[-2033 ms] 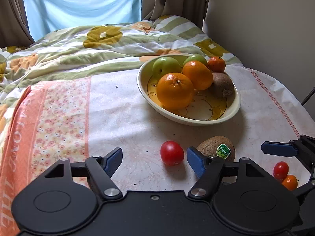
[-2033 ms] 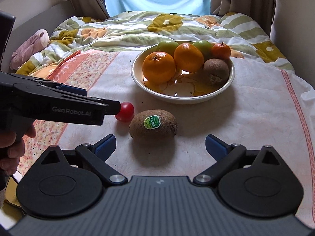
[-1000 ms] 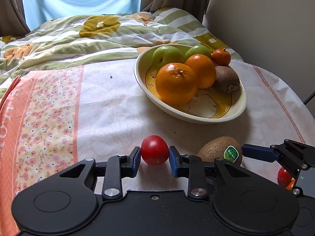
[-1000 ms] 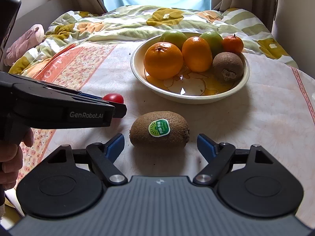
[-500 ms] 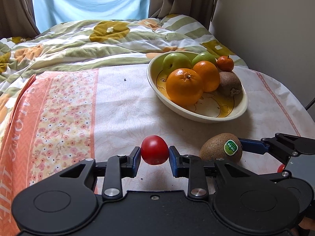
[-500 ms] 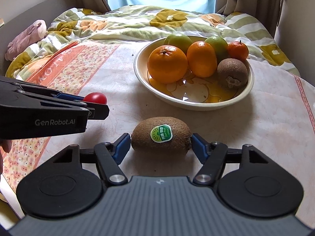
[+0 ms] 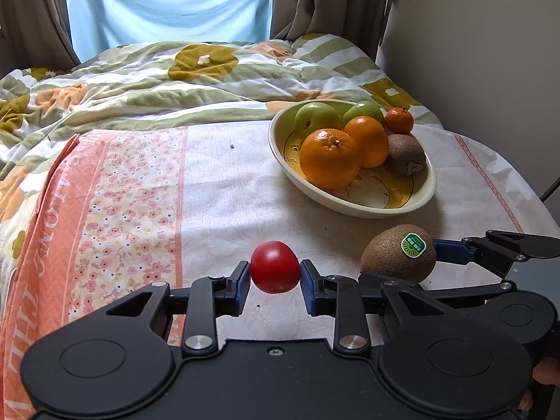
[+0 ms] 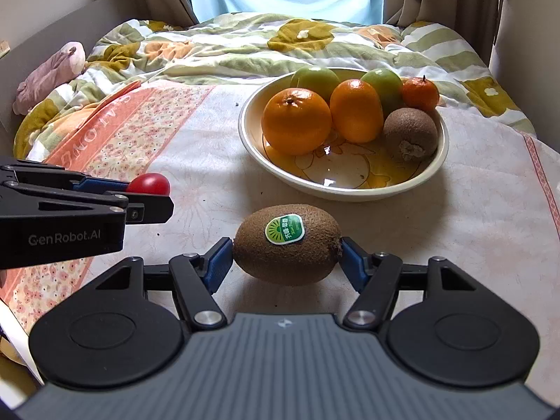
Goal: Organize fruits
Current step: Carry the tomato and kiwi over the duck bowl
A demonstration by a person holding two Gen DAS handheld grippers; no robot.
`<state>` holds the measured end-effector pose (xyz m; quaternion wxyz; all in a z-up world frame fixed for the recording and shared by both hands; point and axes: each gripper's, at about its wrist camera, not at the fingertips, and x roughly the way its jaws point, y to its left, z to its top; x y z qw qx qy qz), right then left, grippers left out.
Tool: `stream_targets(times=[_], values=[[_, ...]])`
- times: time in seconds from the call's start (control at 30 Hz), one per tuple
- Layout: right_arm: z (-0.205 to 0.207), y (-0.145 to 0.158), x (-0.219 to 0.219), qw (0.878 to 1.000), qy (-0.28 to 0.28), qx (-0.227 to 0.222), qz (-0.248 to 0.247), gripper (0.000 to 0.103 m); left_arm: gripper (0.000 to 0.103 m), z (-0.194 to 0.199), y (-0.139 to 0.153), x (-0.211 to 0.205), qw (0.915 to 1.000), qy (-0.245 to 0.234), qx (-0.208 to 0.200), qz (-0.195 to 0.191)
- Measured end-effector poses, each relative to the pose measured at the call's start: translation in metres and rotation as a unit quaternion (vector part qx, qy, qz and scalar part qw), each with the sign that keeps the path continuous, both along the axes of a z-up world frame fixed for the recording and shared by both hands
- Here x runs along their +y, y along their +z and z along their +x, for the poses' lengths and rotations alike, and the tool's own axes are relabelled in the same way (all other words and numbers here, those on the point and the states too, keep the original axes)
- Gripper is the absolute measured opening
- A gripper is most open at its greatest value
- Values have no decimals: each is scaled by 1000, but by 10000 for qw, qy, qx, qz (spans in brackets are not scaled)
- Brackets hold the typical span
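Observation:
My left gripper [image 7: 275, 280] is shut on a small red tomato [image 7: 275, 266] and holds it above the tablecloth; the tomato also shows in the right wrist view [image 8: 148, 184]. My right gripper [image 8: 287, 257] is shut on a brown kiwi with a green sticker [image 8: 287, 244], lifted off the cloth; the kiwi also shows in the left wrist view [image 7: 399, 253]. The cream fruit bowl [image 7: 381, 206] lies beyond both grippers; in the right wrist view the bowl [image 8: 336, 189] holds two oranges, two green apples, a small tangerine and another kiwi.
The table has a white and orange floral cloth [image 7: 122, 203]. A rumpled green and yellow quilt [image 7: 175, 80] lies behind it, under a curtained window. A pink soft toy [image 8: 52, 70] rests at the far left. A wall [image 7: 490, 52] stands at the right.
Two seconds ago both grippers were open around fruits on the cloth. The left shut on the tomato, then the right shut on the kiwi, and both fruits have been lifted.

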<state>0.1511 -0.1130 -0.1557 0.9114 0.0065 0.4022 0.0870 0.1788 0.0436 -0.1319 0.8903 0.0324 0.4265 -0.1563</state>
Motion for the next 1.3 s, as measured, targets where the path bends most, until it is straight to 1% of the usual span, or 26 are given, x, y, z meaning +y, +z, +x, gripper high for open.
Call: stream_targets(times=[0.1,0.4,0.57,0.7,0.83,0.97,1.13,1.3], values=[[-4,16,-2,10000,-32,-88,-3,81,34,-4,12,0,9999,-19,-93,-37],[-11,61,-19,9994,-225,-247,33,81,34,-11,59,-4,9989,-107,-426,-172],[-4,78,-34,9989,-301,-356,23,81,34,-5,74,-14,9982,-150,-547,-193],[7,85,-45,9987,-288,-430,25,81,34,5,79,-23,9979,-169,-606,-156],[21,87,-54,9988,-250,-414,48,81,34,23,80,-35,9980,-159,-602,-110],[39,81,-63,9992,-197,-331,85,81,34,44,78,-45,9982,-131,-580,-40],[61,66,-68,9997,-149,-103,183,81,34,74,68,-57,9989,-83,-456,67],[78,48,-70,9997,-46,102,231,81,34,101,51,-65,9993,-45,-287,216]])
